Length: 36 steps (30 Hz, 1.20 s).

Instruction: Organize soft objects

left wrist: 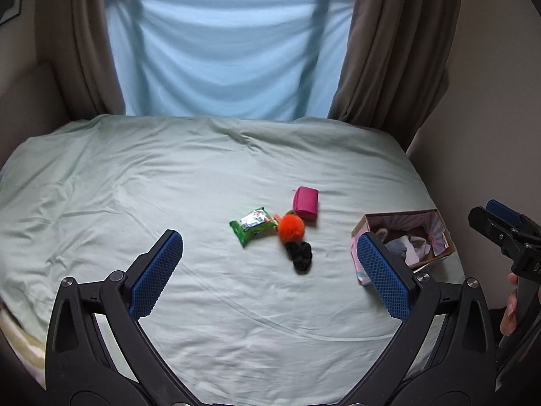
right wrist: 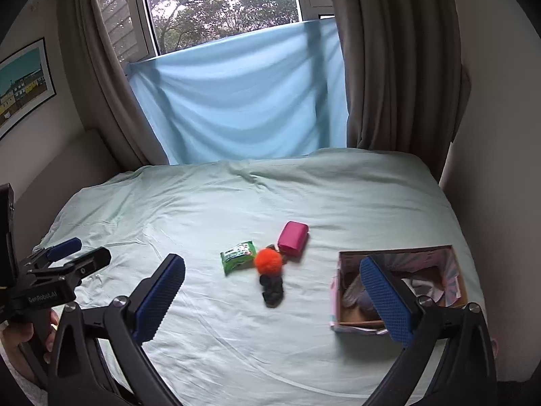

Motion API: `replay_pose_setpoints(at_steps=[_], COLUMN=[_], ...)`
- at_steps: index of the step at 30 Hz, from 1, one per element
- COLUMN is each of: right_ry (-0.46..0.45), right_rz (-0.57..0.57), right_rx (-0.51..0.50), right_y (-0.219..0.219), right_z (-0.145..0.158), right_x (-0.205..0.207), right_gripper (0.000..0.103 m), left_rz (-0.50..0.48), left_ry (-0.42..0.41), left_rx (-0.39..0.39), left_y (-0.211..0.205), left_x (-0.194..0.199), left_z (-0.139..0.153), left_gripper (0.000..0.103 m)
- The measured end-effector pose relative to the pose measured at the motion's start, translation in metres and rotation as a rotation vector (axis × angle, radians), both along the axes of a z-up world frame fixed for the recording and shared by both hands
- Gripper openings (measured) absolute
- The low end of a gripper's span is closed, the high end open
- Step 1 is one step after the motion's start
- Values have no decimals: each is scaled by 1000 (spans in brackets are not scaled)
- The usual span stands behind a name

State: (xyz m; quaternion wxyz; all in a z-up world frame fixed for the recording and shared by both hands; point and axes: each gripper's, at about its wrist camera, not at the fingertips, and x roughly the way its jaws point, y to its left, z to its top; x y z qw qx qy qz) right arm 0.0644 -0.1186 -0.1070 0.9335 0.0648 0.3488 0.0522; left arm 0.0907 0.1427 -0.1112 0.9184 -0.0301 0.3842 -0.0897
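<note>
An orange pom-pom [left wrist: 291,226] [right wrist: 268,260], a black scrunchie [left wrist: 299,253] [right wrist: 272,289], a green packet [left wrist: 252,224] [right wrist: 238,255] and a pink pouch [left wrist: 306,201] [right wrist: 292,238] lie together mid-bed. An open cardboard box [left wrist: 436,233] [right wrist: 453,270] holding soft cloth items sits at the bed's right. My left gripper [left wrist: 270,264] is open and empty, short of the items. My right gripper [right wrist: 272,291] is open and empty, its right finger in front of the box. Each gripper shows at the edge of the other's view, the right one [left wrist: 503,226] and the left one [right wrist: 72,253].
The bed has a pale green sheet [left wrist: 203,176] [right wrist: 203,203]. A blue cloth [left wrist: 219,50] [right wrist: 236,94] hangs over the window between brown curtains. A wall stands close on the right, behind the box. A framed picture [right wrist: 23,84] hangs on the left wall.
</note>
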Motion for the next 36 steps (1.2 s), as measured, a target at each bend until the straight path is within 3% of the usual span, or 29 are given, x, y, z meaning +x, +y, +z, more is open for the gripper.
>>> replay_pose_setpoints(at_steps=[9,16,22,36], right_ry=[-24,20,77,229], right_rz=[-62,-72,-64,-109], right_rx=[-11,-22,-26,-57], right_y=[43,62,72,67], right_z=[-20,-64,-123,-292], right_x=[32,66,93,160], right_gripper=[103,103,103,101], left_rz=[-125,-203,-288,-488], left_ry=[36,73,109,189], left_rx=[5,17,29,159], left_y=[37,44,29,-31], left_x=[58,114,160,257], left_z=[-27,-72,-127,-303], left_gripper=[103,103,103,101])
